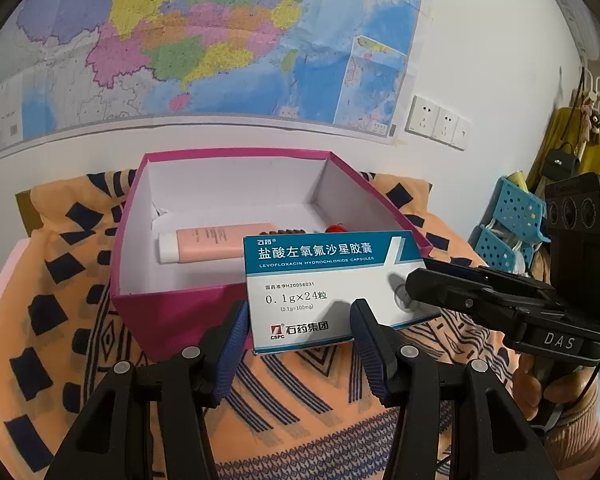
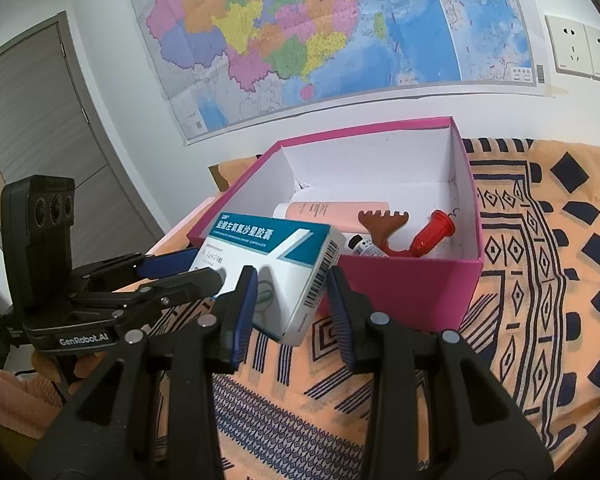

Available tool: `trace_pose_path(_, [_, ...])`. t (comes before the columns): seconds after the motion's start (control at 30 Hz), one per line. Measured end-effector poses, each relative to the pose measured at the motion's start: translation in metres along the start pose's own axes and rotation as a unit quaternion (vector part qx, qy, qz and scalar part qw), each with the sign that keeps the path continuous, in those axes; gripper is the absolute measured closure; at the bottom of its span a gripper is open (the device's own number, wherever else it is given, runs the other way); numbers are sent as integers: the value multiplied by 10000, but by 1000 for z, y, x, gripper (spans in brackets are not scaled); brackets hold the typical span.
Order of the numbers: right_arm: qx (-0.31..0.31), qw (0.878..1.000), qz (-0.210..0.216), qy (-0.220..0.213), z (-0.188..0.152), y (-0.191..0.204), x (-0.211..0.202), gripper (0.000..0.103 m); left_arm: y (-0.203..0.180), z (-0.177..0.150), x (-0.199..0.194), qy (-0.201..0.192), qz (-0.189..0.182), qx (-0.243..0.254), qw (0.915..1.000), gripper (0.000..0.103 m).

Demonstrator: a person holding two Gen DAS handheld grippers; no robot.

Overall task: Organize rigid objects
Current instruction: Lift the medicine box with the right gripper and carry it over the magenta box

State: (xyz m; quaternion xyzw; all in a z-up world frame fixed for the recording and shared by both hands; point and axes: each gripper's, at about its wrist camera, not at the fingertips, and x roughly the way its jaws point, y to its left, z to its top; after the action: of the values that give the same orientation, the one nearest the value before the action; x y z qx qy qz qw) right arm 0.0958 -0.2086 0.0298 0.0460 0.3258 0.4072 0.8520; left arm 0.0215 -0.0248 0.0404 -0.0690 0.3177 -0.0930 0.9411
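A white and teal medicine box [image 1: 324, 292] is held in the air just in front of the open pink box [image 1: 172, 312]. In the right wrist view the medicine box [image 2: 276, 276] sits between the fingers of both grippers. My left gripper [image 1: 300, 344] holds its near edge, and shows from the side in the right wrist view [image 2: 180, 272]. My right gripper [image 2: 292, 308] grips its end, and shows in the left wrist view [image 1: 424, 280]. The pink box [image 2: 400, 288] holds a pink tube [image 2: 340, 212], a brown rake-shaped tool [image 2: 384, 228], a red piece [image 2: 432, 232] and a small bottle [image 2: 364, 246].
The pink box stands on a table with an orange patterned cloth [image 2: 540, 280], against a white wall with a map [image 1: 204, 40]. A blue perforated basket [image 1: 508, 224] stands at the right. A grey door [image 2: 40, 140] is at the left.
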Motion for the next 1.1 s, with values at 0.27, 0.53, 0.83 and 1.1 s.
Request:
trace_pose_path(0.27, [-35, 10000, 3, -14, 4, -2, 2, 64, 0, 4, 2, -31, 21, -4, 10000, 51])
trace_pose_path(0.53, [-59, 10000, 2, -54, 8, -4, 1, 64, 0, 7, 4, -46, 35, 15, 10000, 51])
trace_pose_path(0.83, [-50, 9999, -4, -119, 13, -6, 2, 64, 1, 13, 9, -82, 66, 18, 9999, 51])
trace_pose_path(1.1, [-23, 9999, 24, -155, 18, -10, 6, 64, 4, 19, 14, -81, 90, -15, 9999, 51])
